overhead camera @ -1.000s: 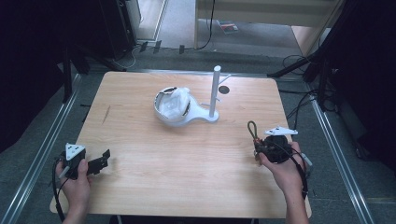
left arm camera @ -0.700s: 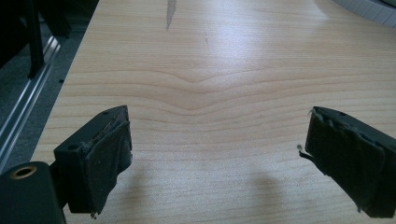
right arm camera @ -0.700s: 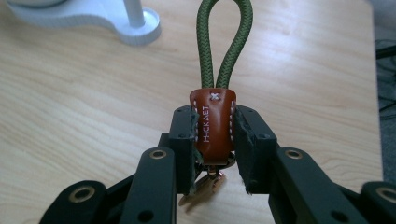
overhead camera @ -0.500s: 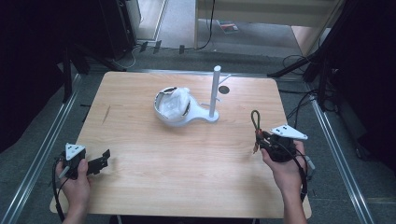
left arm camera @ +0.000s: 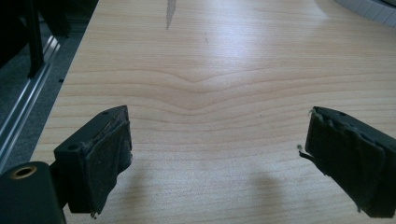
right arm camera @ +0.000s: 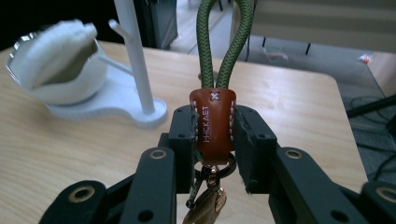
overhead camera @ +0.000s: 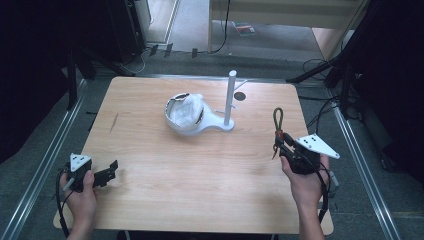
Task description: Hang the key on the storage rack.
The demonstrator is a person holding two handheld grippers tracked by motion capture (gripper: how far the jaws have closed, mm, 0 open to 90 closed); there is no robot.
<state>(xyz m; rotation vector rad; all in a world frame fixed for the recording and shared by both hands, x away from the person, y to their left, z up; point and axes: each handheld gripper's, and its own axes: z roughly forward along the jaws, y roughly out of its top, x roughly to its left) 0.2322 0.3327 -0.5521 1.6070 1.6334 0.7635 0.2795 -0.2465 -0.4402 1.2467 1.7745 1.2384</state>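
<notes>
My right gripper (right arm camera: 214,135) is shut on a keychain (right arm camera: 213,126) by its brown leather tab, the green cord loop (right arm camera: 226,42) standing up above the jaws and a metal ring and clasp hanging below. In the high view the right gripper (overhead camera: 286,144) holds the keychain (overhead camera: 278,121) just above the table's right side. A white stand (overhead camera: 230,100) with an upright post and side peg sits mid-table beside a white bowl (overhead camera: 185,114). My left gripper (overhead camera: 107,173) rests at the front left corner, jaws wide apart (left arm camera: 217,154) over bare wood.
The wooden table (overhead camera: 200,200) has a dark round mark (overhead camera: 240,96) behind the stand and a thin scratch (overhead camera: 113,122) at the left. Metal rails run along both table sides. Cables lie on the floor beyond the far edge.
My right hand has lifted the keychain a little and shifted slightly right. The left hand has stayed where it was.
</notes>
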